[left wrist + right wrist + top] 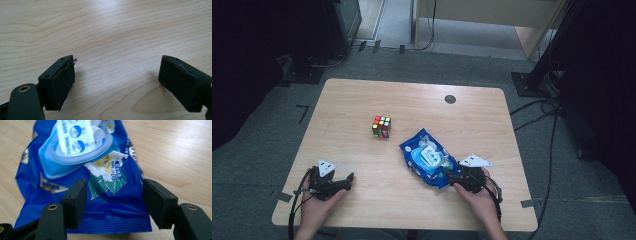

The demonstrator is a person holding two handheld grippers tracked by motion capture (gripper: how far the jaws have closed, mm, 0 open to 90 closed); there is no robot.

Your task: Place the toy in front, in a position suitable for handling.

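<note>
A blue pack of wet wipes (428, 157) with a pale blue lid (75, 155) lies flat on the wooden table (357, 95), right of centre. My right gripper (451, 177) is at the pack's near end. In the right gripper view the right gripper (115, 197) stands open astride the crimped end of the pack (110, 217); the left jaw is over the foil, the right jaw at its edge, and I see no pinch. My left gripper (348, 179) rests near the front left corner. In the left gripper view the left gripper (117, 82) is wide open over bare wood.
A Rubik's cube (381, 126) sits near the table's middle, left of the pack and apart from it. A small dark round cap (450, 99) is set into the far side of the tabletop. Cables and dark stands lie on the floor around the table.
</note>
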